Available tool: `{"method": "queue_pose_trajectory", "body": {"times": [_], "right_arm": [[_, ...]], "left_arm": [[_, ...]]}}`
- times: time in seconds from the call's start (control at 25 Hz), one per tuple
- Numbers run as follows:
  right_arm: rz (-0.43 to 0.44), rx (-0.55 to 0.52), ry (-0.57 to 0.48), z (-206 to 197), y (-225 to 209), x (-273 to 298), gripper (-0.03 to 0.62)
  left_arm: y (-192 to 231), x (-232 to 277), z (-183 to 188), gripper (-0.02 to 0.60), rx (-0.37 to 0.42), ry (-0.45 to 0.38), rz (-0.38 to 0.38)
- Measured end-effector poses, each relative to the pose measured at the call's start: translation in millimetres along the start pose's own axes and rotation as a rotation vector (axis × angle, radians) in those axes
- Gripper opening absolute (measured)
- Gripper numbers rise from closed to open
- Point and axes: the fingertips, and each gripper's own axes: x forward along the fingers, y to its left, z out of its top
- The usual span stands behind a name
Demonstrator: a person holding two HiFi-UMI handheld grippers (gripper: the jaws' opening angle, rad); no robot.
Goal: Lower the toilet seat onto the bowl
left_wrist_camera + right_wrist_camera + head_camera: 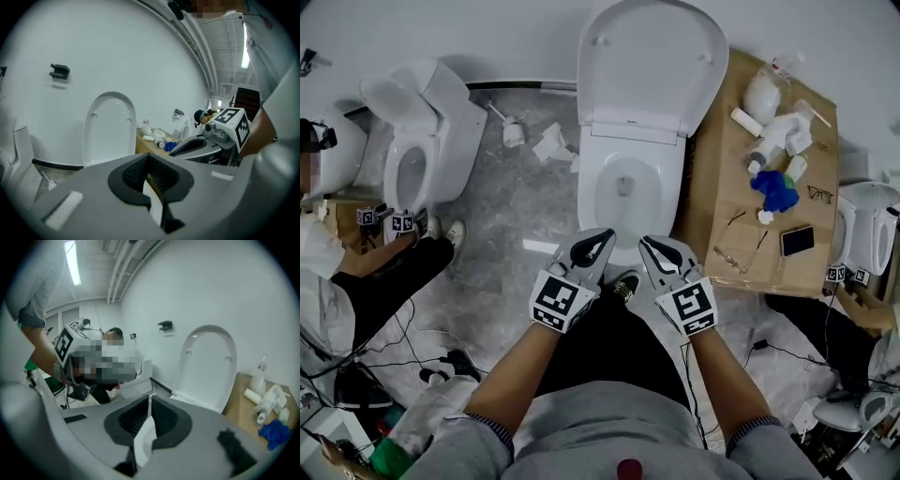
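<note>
The white toilet seat (652,56) stands raised against the wall, showing as one panel with two small bumpers, above the open bowl (623,192). My left gripper (598,234) and right gripper (652,242) hover side by side just before the bowl's front rim, both shut with nothing between their jaws. Neither touches the seat. The upright seat (108,126) lies ahead of the left gripper (149,159) in the left gripper view, with the right gripper (187,146) beside it. In the right gripper view the seat (206,366) stands ahead and to the right of the right gripper (149,401).
A cardboard box (727,197) right of the toilet carries bottles, a blue cloth (776,190), glasses and a phone (797,240). Another toilet (417,141) stands at the left, with a seated person (384,272) near it. Paper scraps (548,145) and cables lie on the floor.
</note>
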Motion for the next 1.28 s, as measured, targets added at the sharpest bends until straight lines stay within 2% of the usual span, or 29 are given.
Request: {"method": "queue_pose_trajectory", "body": {"times": [0.12, 0.28, 0.4, 0.52, 0.72, 0.92, 1.28], "right_arm": [[-0.025, 0.003, -0.08, 41, -1, -25, 0.015], [-0.016, 0.034, -0.185, 99, -2, -59, 0.015], [-0.007, 0.011, -0.249, 139, 4, -84, 0.015], [0.002, -0.022, -0.294, 171, 11, -106, 0.015], [-0.004, -0.037, -0.339, 205, 16, -135, 0.015], [-0.018, -0.037, -0.392, 233, 20, -163, 0.015], [-0.005, -0.023, -0.479, 271, 20, -197, 0.015]], "left_arm": [[-10, -11, 34, 0.008, 0.022, -0.039, -0.025], [-25, -29, 86, 0.008, 0.058, -0.099, -0.047], [-37, -42, 118, 0.008, 0.106, -0.131, -0.065], [-48, -53, 146, 0.008, 0.121, -0.158, -0.08], [-66, -70, 188, 0.008, 0.088, -0.178, -0.089], [-85, -80, 217, 0.008, 0.185, -0.194, -0.092], [-111, -92, 268, 0.008, 0.177, -0.251, -0.146]]}}
